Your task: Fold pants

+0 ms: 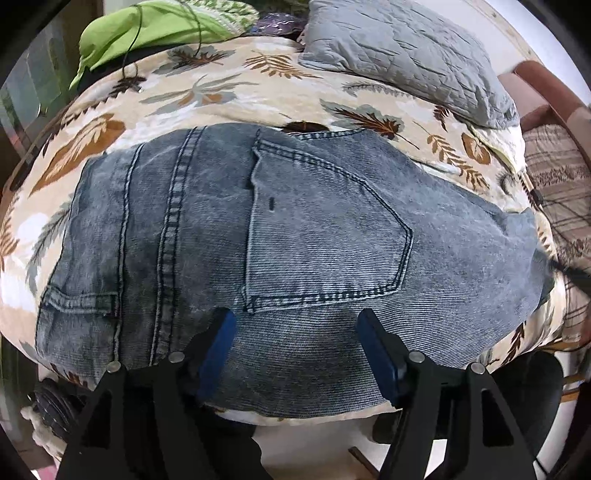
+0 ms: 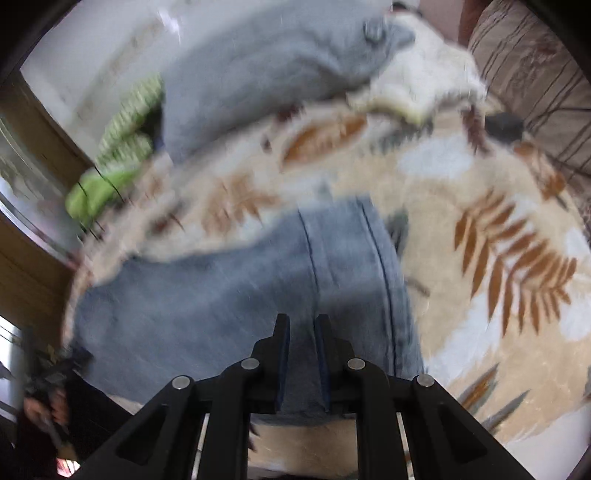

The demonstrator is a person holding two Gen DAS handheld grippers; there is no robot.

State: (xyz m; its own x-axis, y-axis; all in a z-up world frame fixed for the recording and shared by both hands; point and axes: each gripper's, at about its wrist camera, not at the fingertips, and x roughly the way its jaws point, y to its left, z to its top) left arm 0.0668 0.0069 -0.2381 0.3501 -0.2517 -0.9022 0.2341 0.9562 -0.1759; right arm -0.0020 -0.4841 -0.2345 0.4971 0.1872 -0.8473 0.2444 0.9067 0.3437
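Observation:
Faded blue jeans lie flat on a leaf-print bed cover, back pocket up, folded into a wide block. My left gripper is open, its blue-padded fingers spread just above the denim's near edge, holding nothing. In the blurred right wrist view the jeans lie below my right gripper. Its jaws stand narrowly apart over the near edge of the denim. I cannot tell whether cloth is pinched between them.
A grey quilted pillow lies at the far side of the bed, green cloth at the far left. A plaid-covered seat stands to the right. The bed's near edge runs just under my left fingers.

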